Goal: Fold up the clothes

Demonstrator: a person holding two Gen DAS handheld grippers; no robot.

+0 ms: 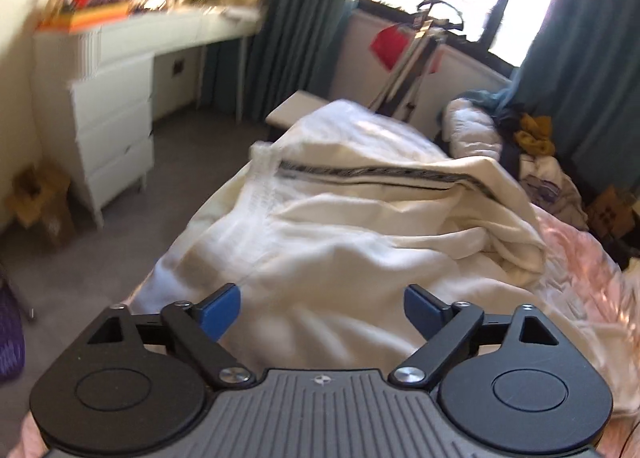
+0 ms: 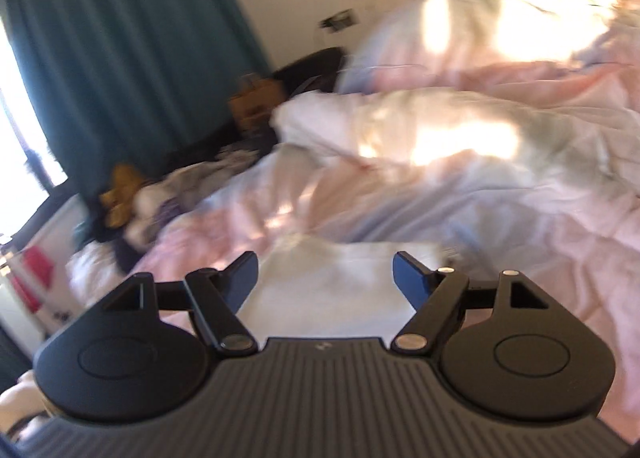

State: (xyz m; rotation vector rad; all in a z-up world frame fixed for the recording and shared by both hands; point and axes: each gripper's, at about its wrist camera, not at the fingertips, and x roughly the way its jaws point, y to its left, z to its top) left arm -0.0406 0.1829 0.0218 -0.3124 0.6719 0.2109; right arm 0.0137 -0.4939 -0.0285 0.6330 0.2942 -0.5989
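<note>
A cream-white garment [image 1: 344, 218] with a dark striped band lies rumpled on the bed in the left wrist view. My left gripper [image 1: 322, 312] is open just above its near part, holding nothing. In the right wrist view a white piece of cloth [image 2: 332, 282] lies on the pink duvet [image 2: 520, 226] right under my right gripper [image 2: 325, 278], which is open and empty. The right view is blurred.
A pile of other clothes [image 1: 528, 146] sits at the far end of the bed, and it also shows in the right wrist view [image 2: 132, 202]. A white drawer unit [image 1: 112, 130] and desk stand left of the bed. Teal curtains [image 2: 120, 50] and a tripod [image 1: 412, 62] stand by the window.
</note>
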